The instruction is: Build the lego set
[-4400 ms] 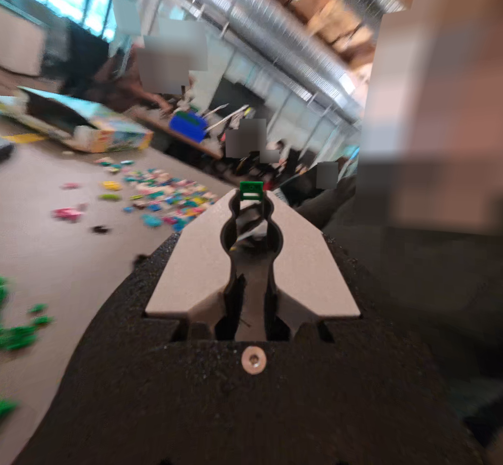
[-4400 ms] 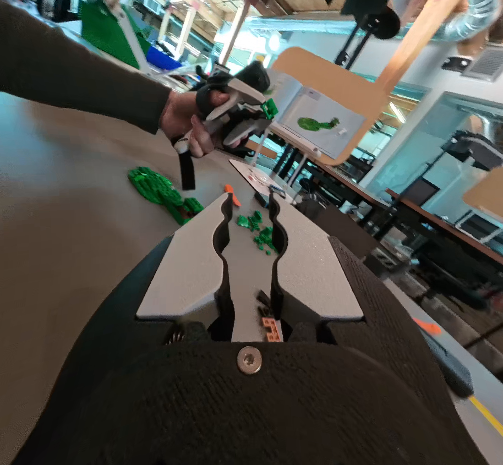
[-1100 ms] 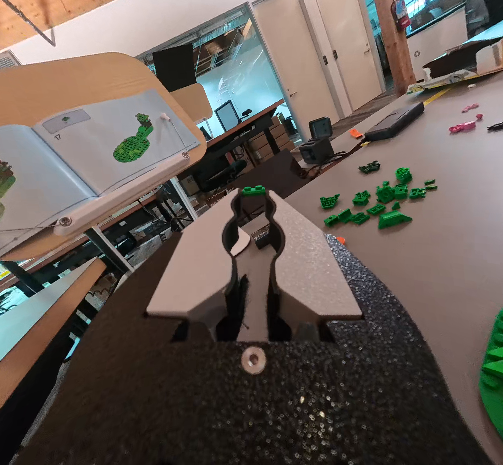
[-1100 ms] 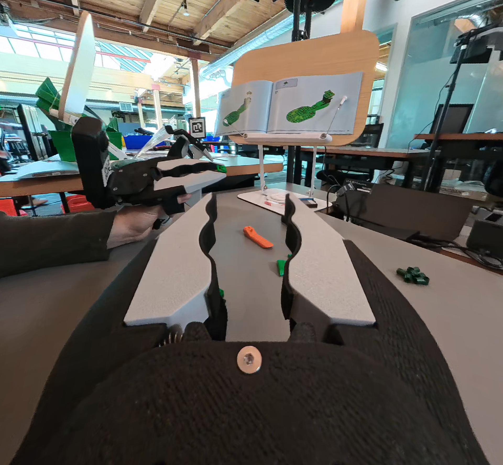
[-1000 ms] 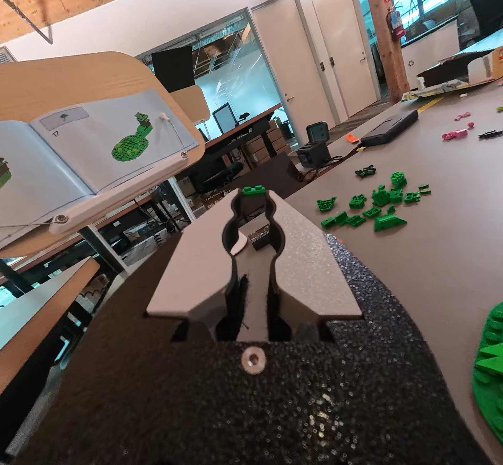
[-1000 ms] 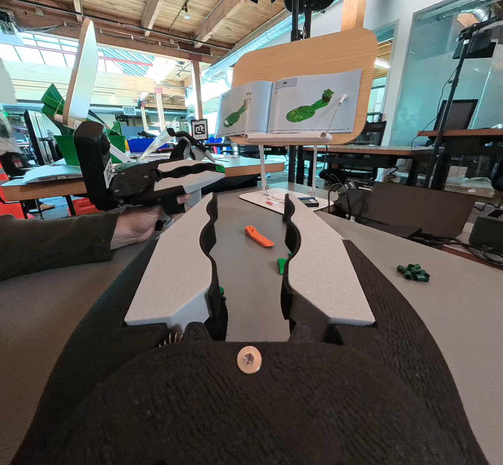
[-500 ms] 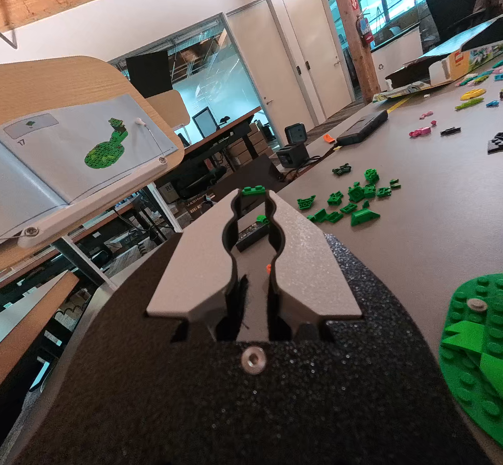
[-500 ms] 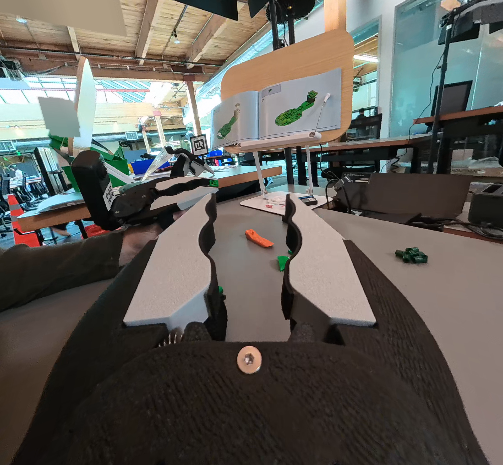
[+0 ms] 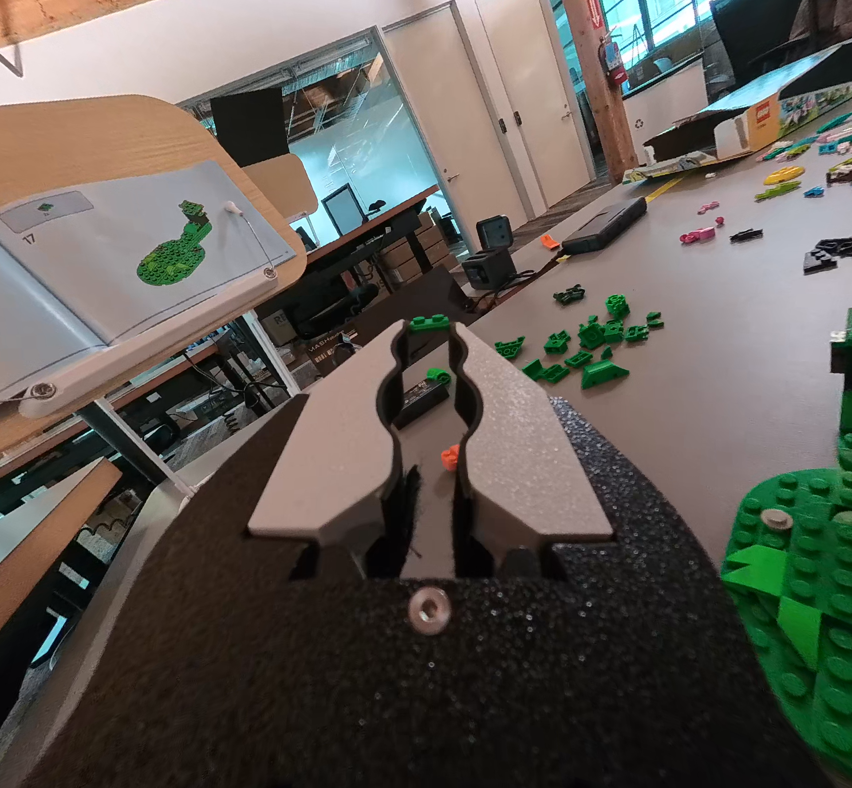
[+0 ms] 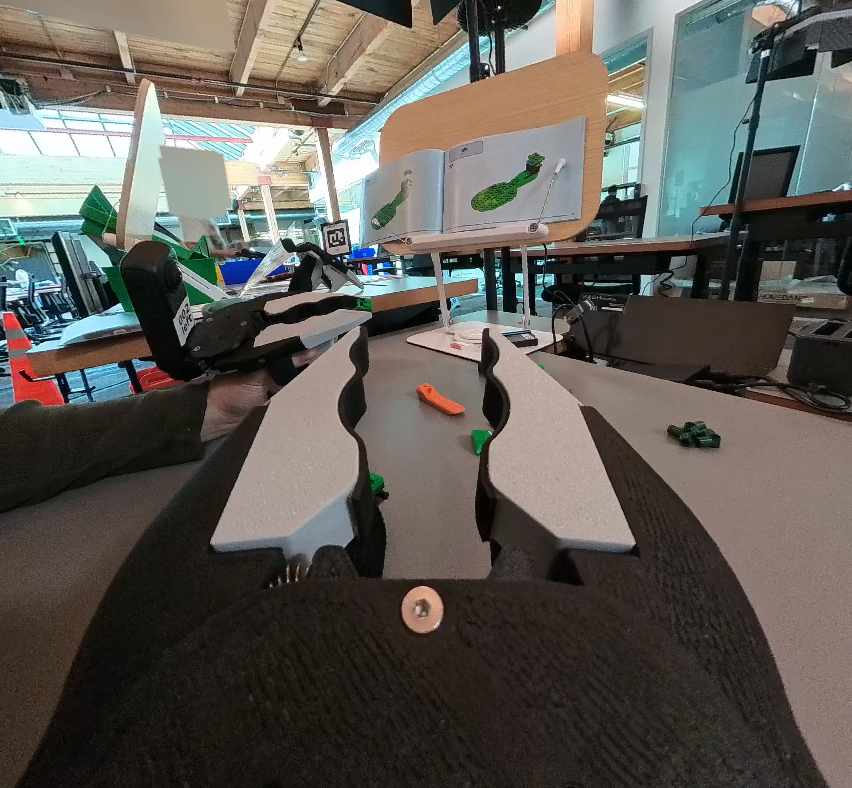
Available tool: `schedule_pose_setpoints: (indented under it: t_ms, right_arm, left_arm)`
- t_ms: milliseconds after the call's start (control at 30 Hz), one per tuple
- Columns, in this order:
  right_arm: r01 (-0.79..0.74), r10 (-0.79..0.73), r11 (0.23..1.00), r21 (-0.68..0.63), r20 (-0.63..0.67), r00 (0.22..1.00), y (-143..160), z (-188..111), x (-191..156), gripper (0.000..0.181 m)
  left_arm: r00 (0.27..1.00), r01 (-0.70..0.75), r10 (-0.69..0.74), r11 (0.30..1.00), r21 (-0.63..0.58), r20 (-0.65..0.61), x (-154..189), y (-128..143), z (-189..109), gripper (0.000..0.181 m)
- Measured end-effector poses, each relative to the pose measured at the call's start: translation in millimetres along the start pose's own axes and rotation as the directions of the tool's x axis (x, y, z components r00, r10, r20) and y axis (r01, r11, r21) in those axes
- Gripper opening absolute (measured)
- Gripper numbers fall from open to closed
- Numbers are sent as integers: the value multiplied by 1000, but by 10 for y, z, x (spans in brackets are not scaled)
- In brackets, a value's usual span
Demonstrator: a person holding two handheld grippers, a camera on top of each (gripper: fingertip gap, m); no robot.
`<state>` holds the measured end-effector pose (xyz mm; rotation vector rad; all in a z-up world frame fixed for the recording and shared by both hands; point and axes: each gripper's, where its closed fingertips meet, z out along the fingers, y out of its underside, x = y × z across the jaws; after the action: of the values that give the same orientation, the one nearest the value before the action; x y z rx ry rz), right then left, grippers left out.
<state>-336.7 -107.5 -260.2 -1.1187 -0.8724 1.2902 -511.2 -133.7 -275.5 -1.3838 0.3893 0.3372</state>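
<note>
My left gripper (image 9: 429, 327) is shut on a small green lego plate (image 9: 428, 322) at its fingertips and holds it in the air above the table. It also shows in the right wrist view (image 10: 362, 304), level, with the green plate (image 10: 363, 303) at its tip. The green lego build (image 9: 802, 572) lies on the table at the lower right of the left wrist view. My right gripper (image 10: 422, 341) is open and empty, low over the table. The open instruction booklet (image 10: 470, 187) stands on a wooden stand (image 10: 498, 92) at the back.
Loose green pieces (image 9: 576, 350) lie on the table (image 9: 691, 397), with an orange brick separator (image 10: 440, 399), a green wedge (image 10: 479, 439) and dark green pieces (image 10: 694, 434). A black pack (image 9: 604, 225), a set box (image 9: 756, 120) and coloured pieces (image 9: 779, 180) lie farther off. One gripper's finger ends stand about 20 centimetres off the other's.
My left gripper has swung from facing the far pile to facing the booklet, then turned right, bringing the green build into view. It keeps the plate. My right gripper has tilted up slightly, still open.
</note>
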Motion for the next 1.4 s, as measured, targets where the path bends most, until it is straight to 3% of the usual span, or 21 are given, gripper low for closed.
schedule_pose_setpoints:
  t_ms: [733,867,1100,1167,1267,1333,1400]
  right_arm:
    - [13,-13,1000,-11,23,1000,21,14,-40,46]
    - [57,-56,998,-13,45,997,24,33,-112,44]
    - [169,-171,985,34,87,981,-99,8,-285,41]
    - [217,-224,974,63,124,967,-258,-28,-386,42]
    - [293,-291,956,28,221,931,-468,-117,-516,40]
    - [303,-254,950,-74,379,890,-429,-251,-660,36]
    - [313,-178,939,-145,573,800,-356,-496,-905,36]
  left_arm:
    - [1000,-4,4,1000,-1,-17,24,9,6,14]
    - [998,8,-8,1000,9,-70,91,-23,12,14]
    - [965,-24,48,995,94,-258,415,-520,-94,14]
    - [932,8,32,994,108,-362,622,-762,-189,14]
    - [799,96,-61,995,27,-598,1188,-1025,-441,14]
    - [712,69,-98,995,-70,-695,1581,-1032,-594,14]
    - [642,58,-140,989,-135,-753,1883,-1029,-715,14]
